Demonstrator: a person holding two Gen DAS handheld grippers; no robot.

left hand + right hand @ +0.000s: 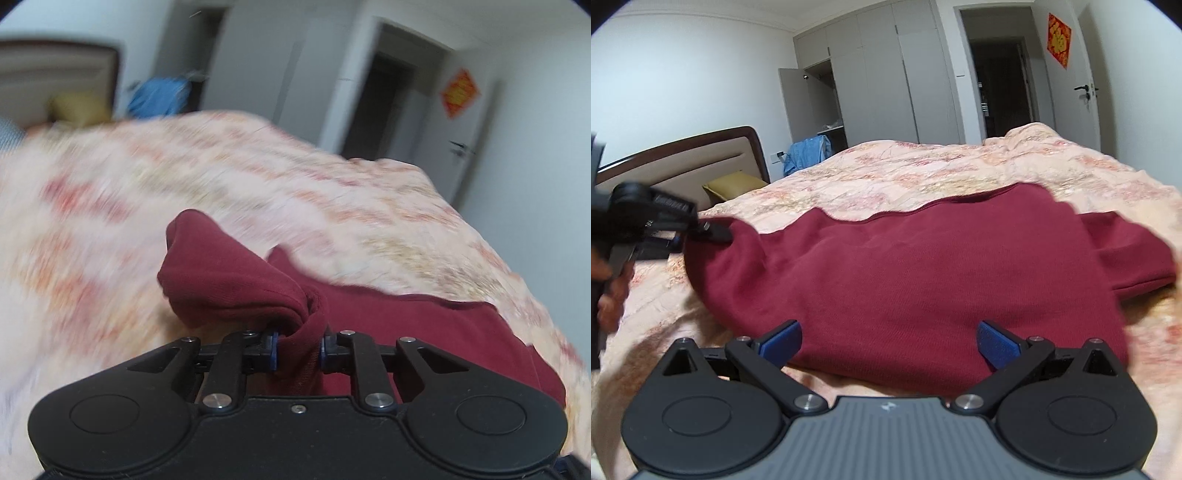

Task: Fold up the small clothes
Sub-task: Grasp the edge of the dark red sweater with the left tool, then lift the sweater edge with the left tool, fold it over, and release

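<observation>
A dark red sweater (905, 280) lies spread on the floral bedspread (923, 170). In the left wrist view my left gripper (298, 350) is shut on a bunched fold of the sweater (236, 284), lifted off the bed. From the right wrist view the same left gripper (713, 230) pinches the sweater's left edge, held by a person's hand (609, 291). My right gripper (888, 343) is open, its blue pads (997, 343) wide apart just above the sweater's near hem. Nothing is between them.
A padded headboard (683, 162) and a yellow pillow (735, 184) stand at the left. A blue cloth (807, 151) hangs by the open grey wardrobe (871, 81). A dark doorway (1001, 81) and a white door (1075, 85) lie beyond the bed's far edge.
</observation>
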